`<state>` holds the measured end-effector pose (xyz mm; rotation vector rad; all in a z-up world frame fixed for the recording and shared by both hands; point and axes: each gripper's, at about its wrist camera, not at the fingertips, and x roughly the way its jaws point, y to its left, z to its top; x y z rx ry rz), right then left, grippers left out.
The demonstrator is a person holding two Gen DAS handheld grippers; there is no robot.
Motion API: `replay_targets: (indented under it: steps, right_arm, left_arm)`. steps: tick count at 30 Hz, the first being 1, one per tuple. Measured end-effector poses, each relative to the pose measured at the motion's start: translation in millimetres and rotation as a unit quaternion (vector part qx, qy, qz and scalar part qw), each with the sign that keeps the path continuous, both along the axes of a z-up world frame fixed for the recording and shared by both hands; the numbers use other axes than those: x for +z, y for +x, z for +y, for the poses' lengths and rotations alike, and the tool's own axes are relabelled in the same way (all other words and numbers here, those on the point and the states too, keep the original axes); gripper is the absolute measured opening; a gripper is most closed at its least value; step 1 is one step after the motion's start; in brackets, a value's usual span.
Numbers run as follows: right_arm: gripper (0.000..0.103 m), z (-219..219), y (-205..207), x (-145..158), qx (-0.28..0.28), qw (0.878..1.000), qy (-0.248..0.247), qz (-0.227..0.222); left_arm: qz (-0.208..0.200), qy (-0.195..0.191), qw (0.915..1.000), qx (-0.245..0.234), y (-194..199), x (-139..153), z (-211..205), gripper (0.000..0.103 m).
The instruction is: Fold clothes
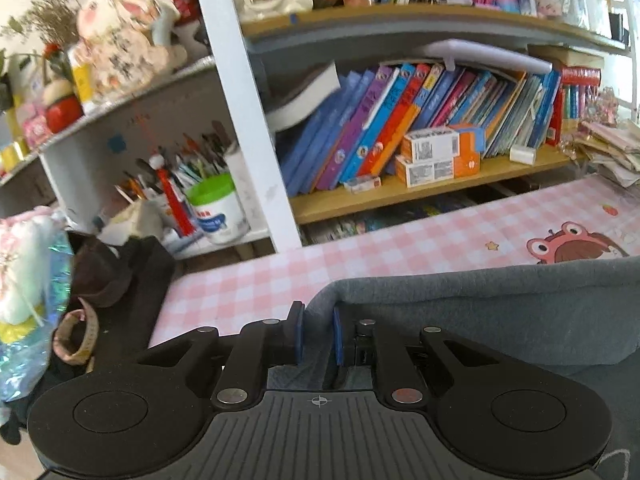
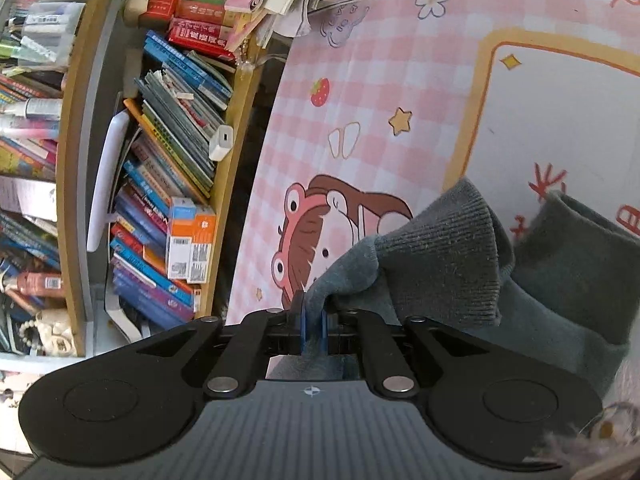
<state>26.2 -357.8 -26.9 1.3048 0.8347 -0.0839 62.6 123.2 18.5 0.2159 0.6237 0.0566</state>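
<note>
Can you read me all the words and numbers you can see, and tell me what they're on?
Nothing reads clearly enough to quote.
Book spines: print too blurred.
Orange and white boxes: barcodes and tiny print, unreadable.
Green-lidded tub: label blurred.
Pink checked mat: red characters partly hidden by the grey garment.

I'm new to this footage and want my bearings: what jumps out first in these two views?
Each gripper pinches grey garment fabric: the left gripper on a rolled edge, the right gripper beside a ribbed cuff. Beneath lies a pink checked mat with a frog-hooded cartoon girl. Behind it, a shelf holds leaning books and orange boxes.
</note>
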Motion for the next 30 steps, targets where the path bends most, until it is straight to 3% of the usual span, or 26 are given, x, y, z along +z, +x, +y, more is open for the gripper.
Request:
replay_targets:
  steps: [6,8,12,16,19,22,25,26,28,30]
  right_arm:
    - [0.017,-3,38,-10,-0.012,1.0,-0.022,0.013]
    - [0.03,-6,56,-14,-0.025,0.999,-0.035,0.02]
    - [0.039,-11,82,-8,-0.053,0.996,-0.071,0.0]
    - [0.045,-4,97,7,-0.01,0.988,-0.151,-0.035]
    - [0.046,14,101,10,0.074,0.969,-0.231,-0.045]
    - [0.044,41,98,4,0.165,0.932,-0.318,-0.049]
    - [0.034,68,90,-7,0.24,0.897,-0.367,-0.056]
    - [0.027,75,86,-11,0.255,0.889,-0.376,-0.056]
    - [0.022,85,81,-17,0.269,0.88,-0.388,-0.054]
    - [0.019,91,79,-22,0.28,0.876,-0.389,-0.052]
  left_arm:
    - [0.038,0.001,0.9993,-0.007,50,-16,7,0.022]
    - [0.049,-0.002,0.9988,-0.002,68,-22,12,0.025]
    - [0.046,-0.016,0.9979,0.043,95,-28,29,0.054]
    - [0.028,-0.034,0.9957,0.082,110,-27,47,0.057]
    - [0.001,-0.05,0.9932,0.105,100,-20,58,0.059]
    - [-0.013,-0.08,0.9904,0.112,81,-12,65,0.058]
    - [-0.017,-0.114,0.9898,0.084,57,-10,63,0.057]
    - [-0.012,-0.126,0.9894,0.071,48,-12,59,0.056]
    - [0.0,-0.155,0.9869,0.046,32,-17,52,0.054]
    - [0.024,-0.175,0.9837,0.032,24,-26,45,0.043]
